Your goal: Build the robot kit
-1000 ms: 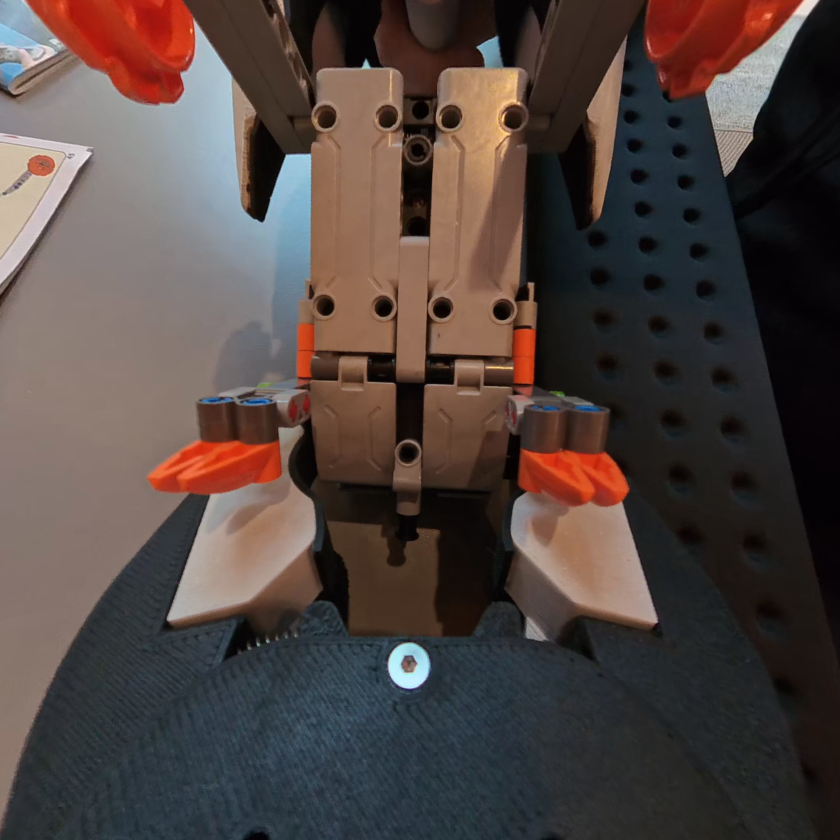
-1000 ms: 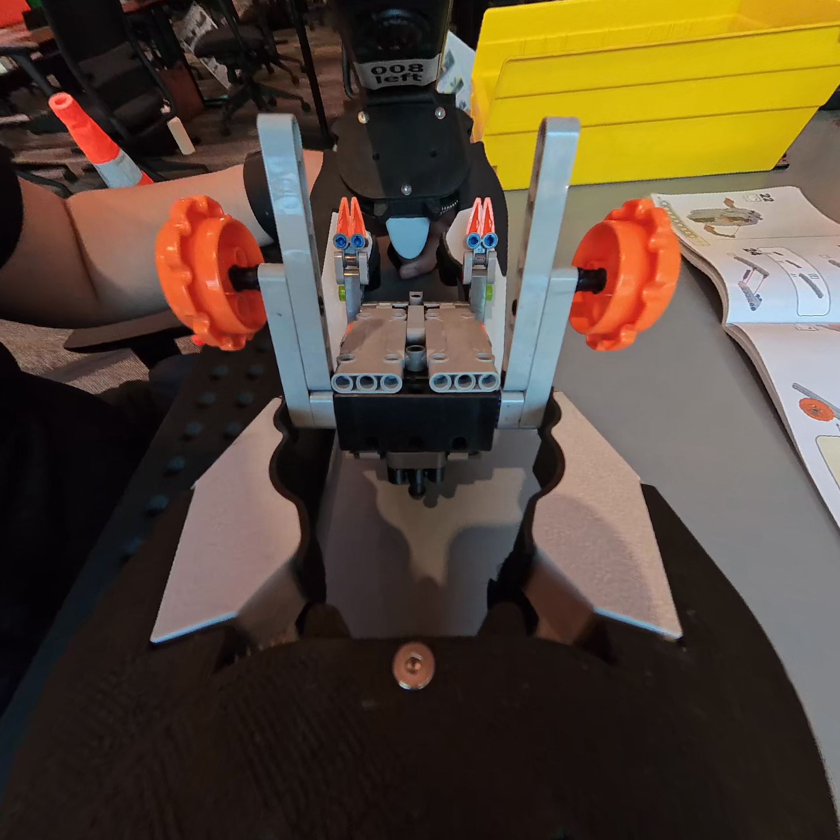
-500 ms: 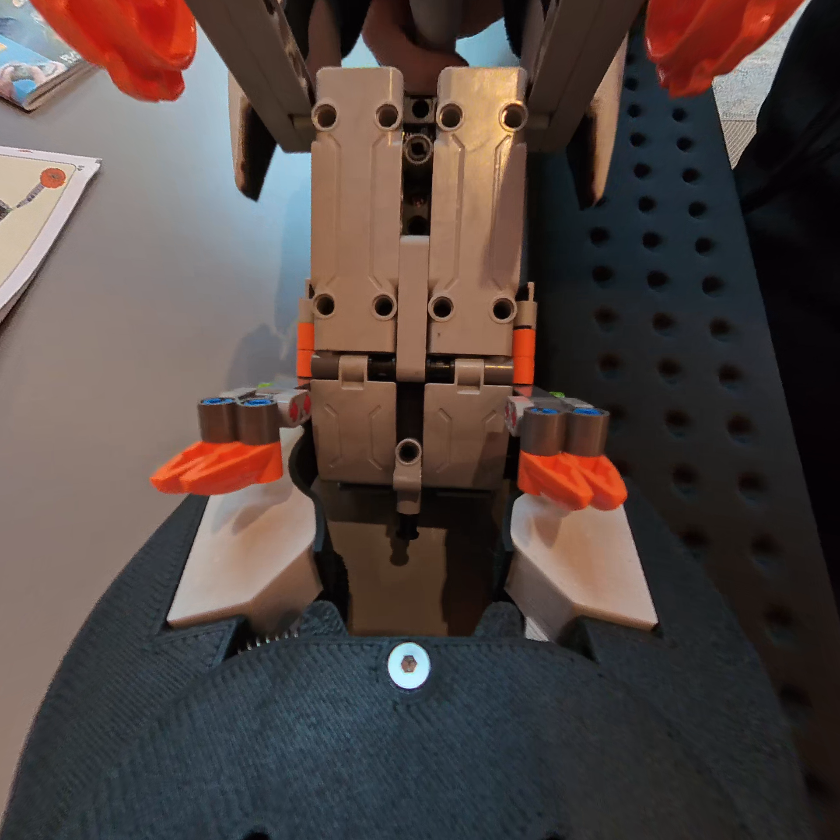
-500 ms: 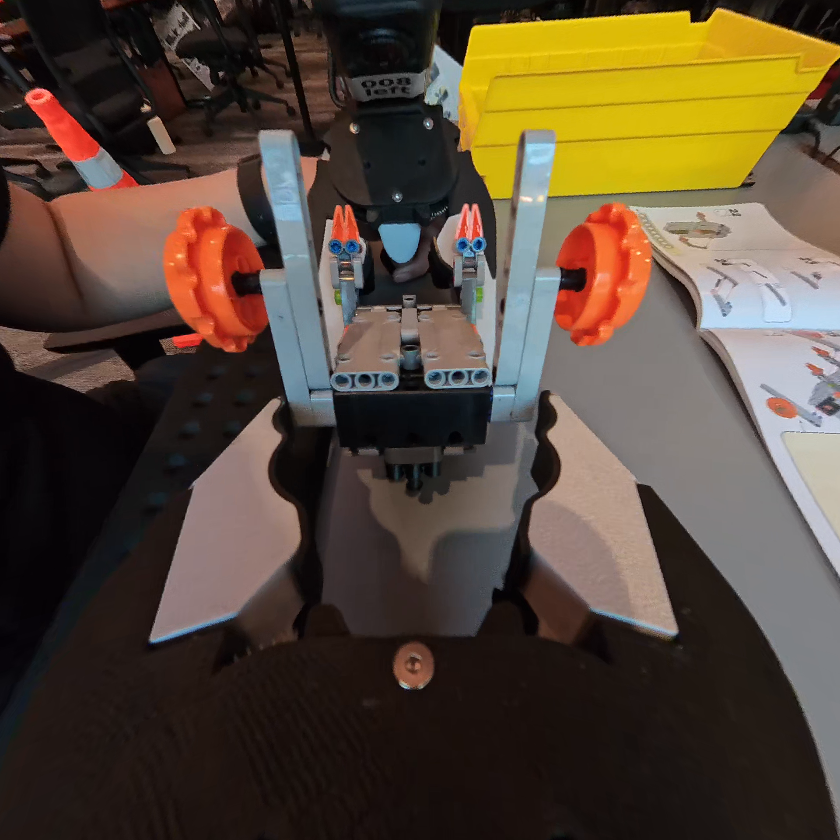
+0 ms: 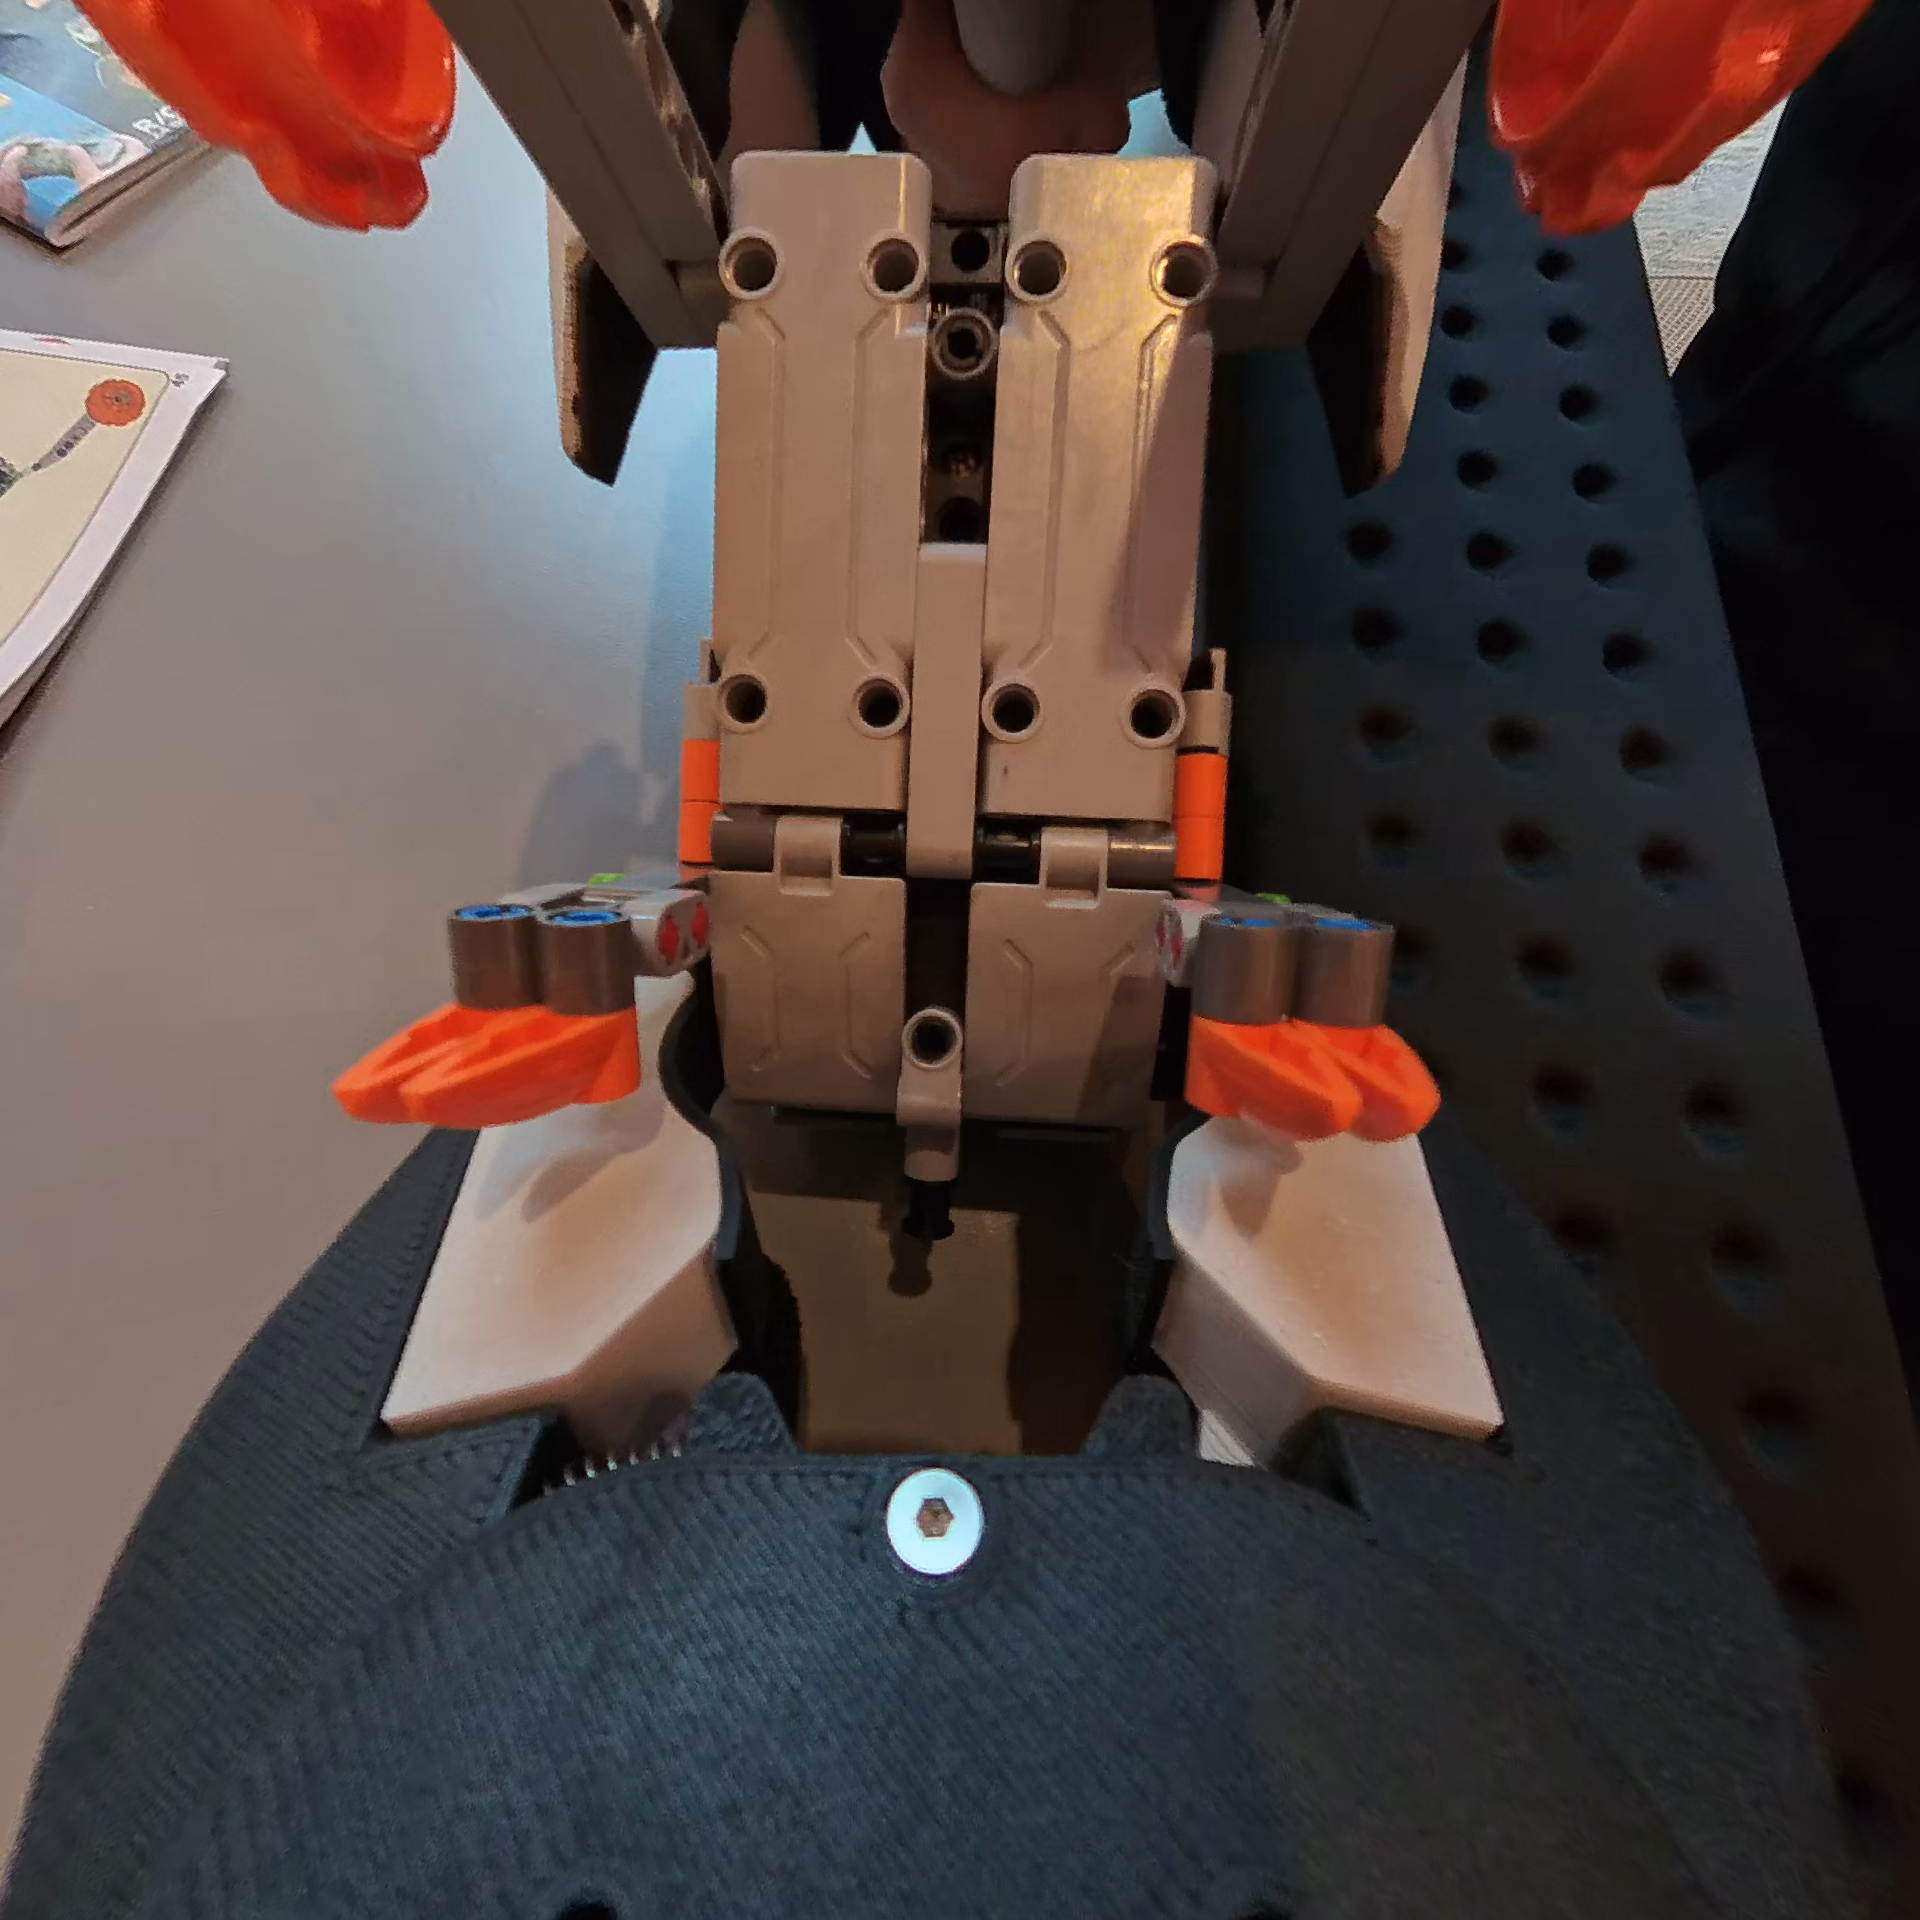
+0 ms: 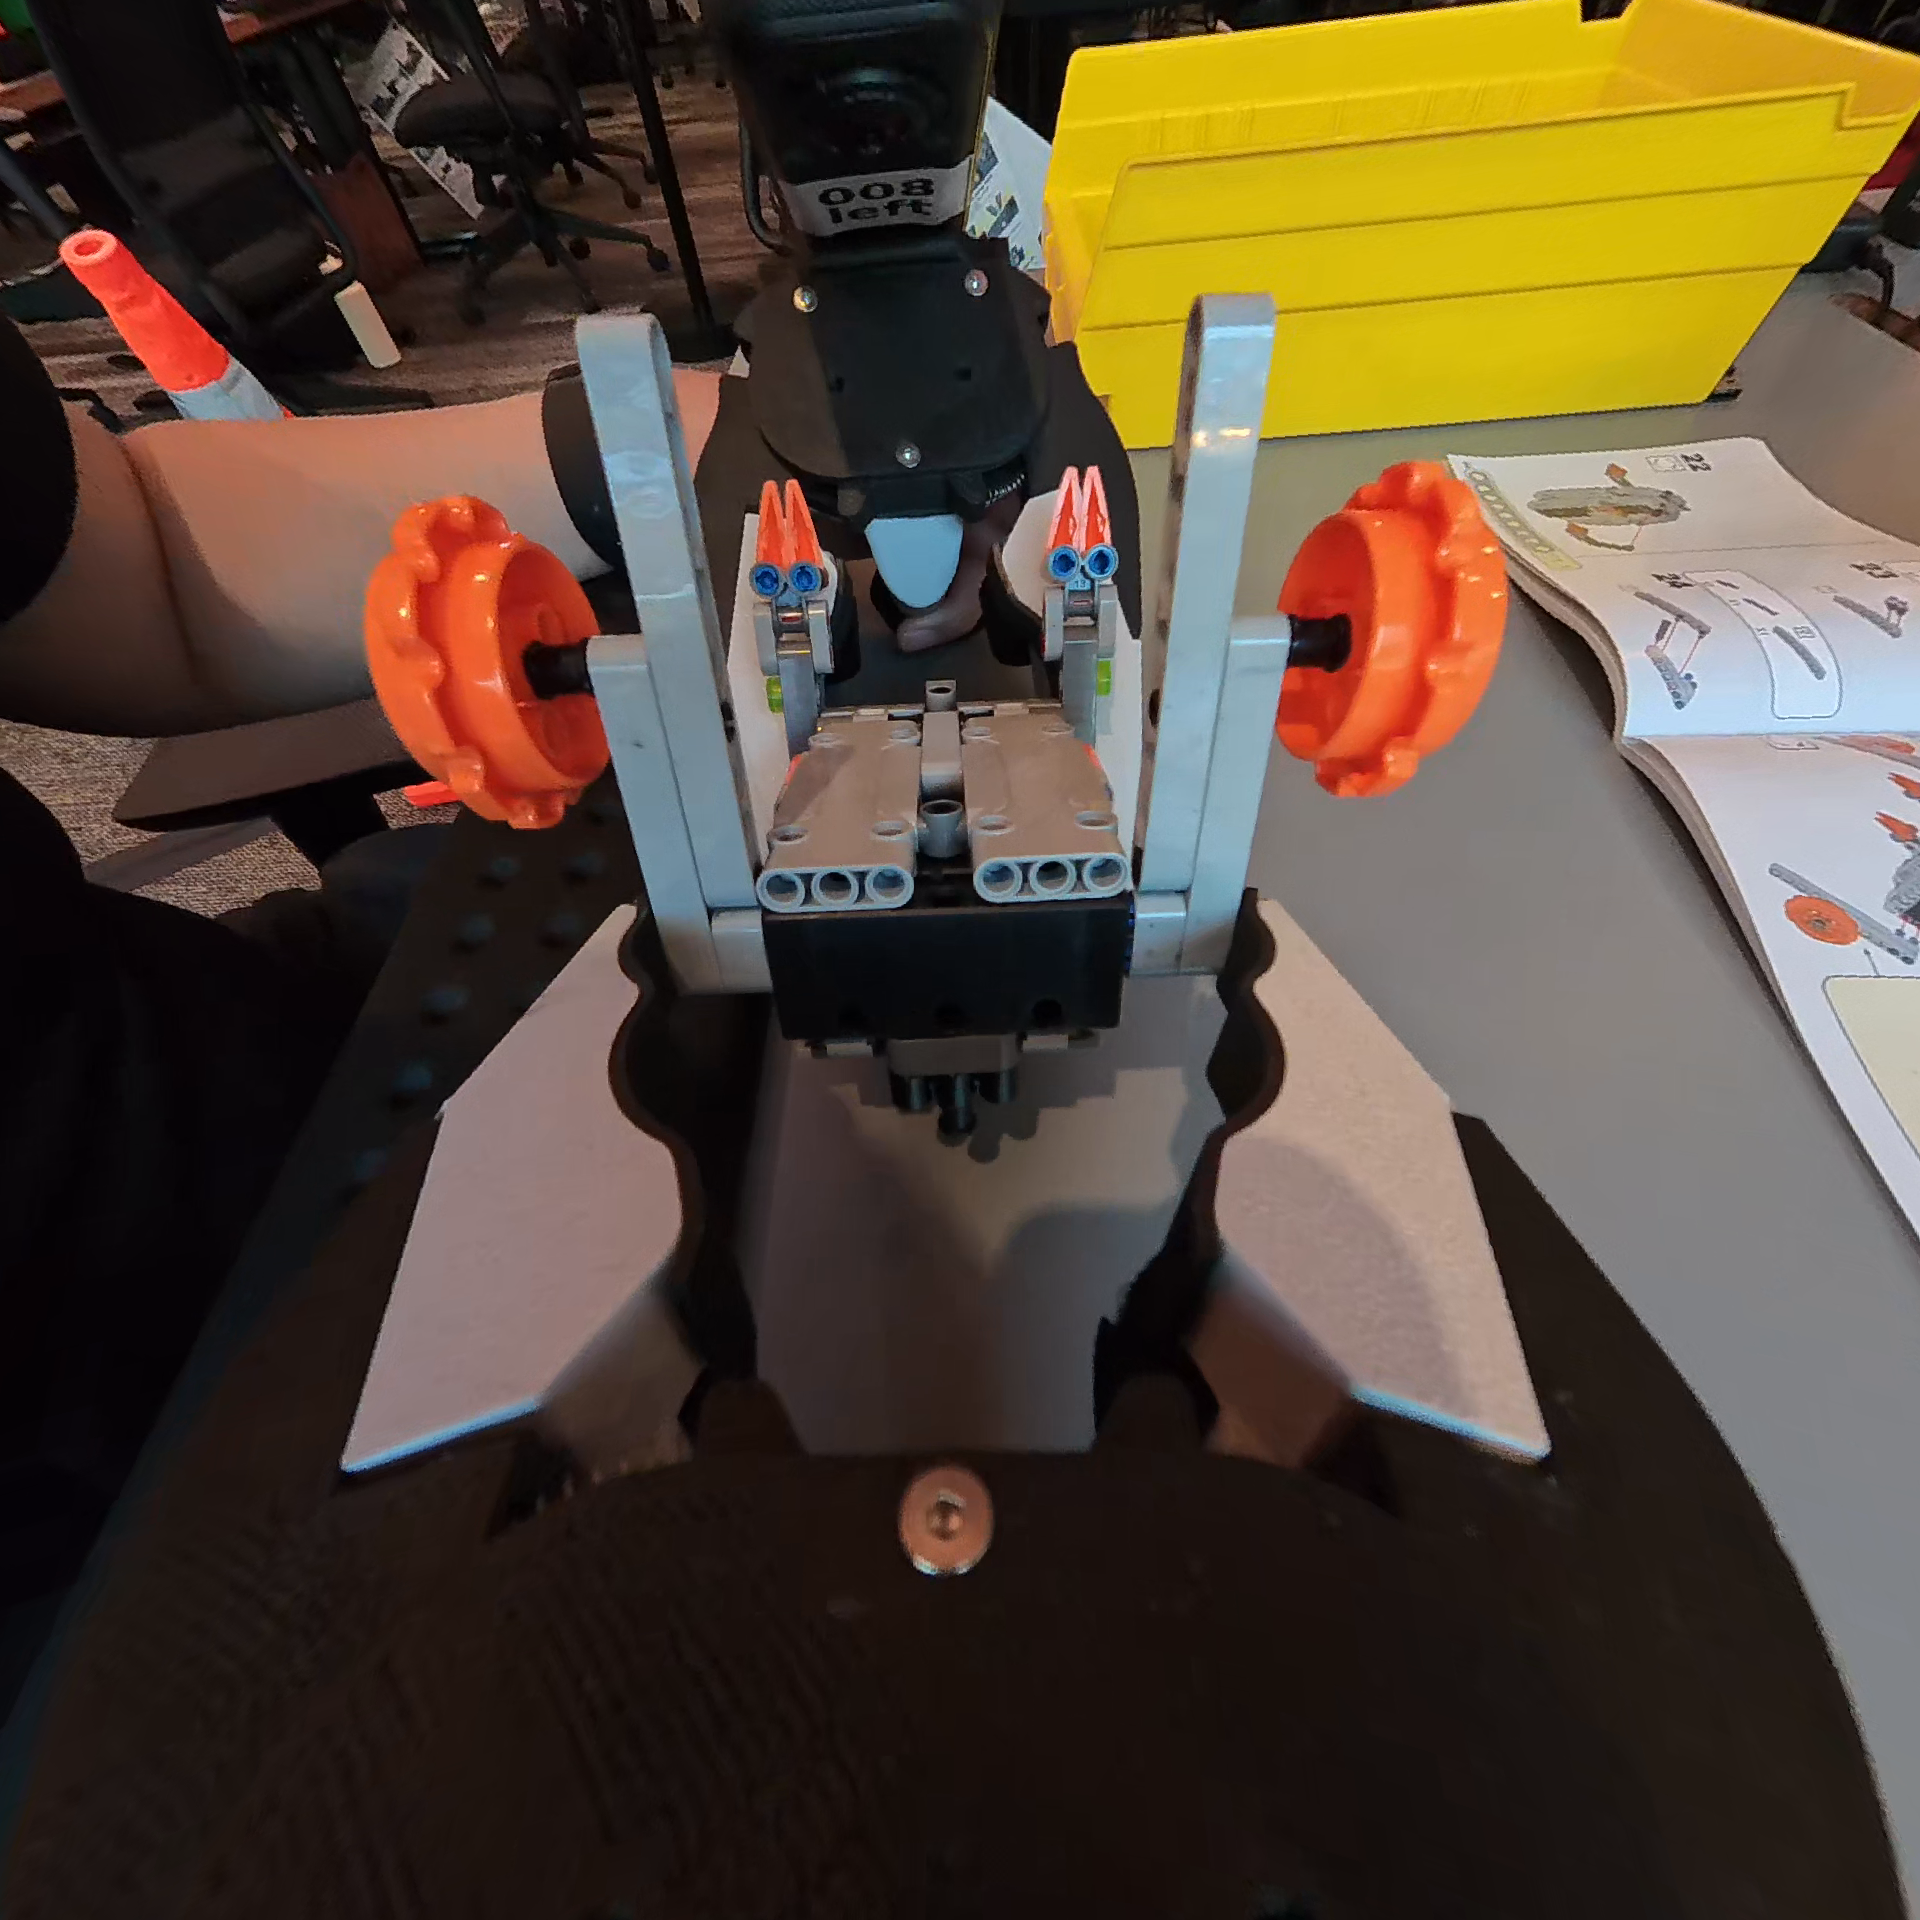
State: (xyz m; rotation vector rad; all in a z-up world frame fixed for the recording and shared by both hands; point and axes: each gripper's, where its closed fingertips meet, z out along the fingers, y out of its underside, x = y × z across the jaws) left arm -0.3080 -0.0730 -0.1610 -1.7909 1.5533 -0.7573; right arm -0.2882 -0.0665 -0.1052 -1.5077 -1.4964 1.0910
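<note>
Soft overhead light is seen, dim shadows are cast under the toy model (image 6: 940, 831), edges are bent by wide-angle distortion.

A grey tabletop (image 6: 1507, 935) fills the near ground, with a black perforated panel (image 5: 1538, 727) along one edge. A yellow bin (image 6: 1434, 249) stands at the far side, and an open booklet (image 6: 1745, 665) lies near it (a second booklet (image 5: 73, 156) shows in the left wrist view). Beyond the tabletop, office chairs (image 6: 499, 125) stand on a dim carpeted floor (image 6: 62, 748), beside an orange-and-white cone (image 6: 156, 332). The light is soft and even.
</note>
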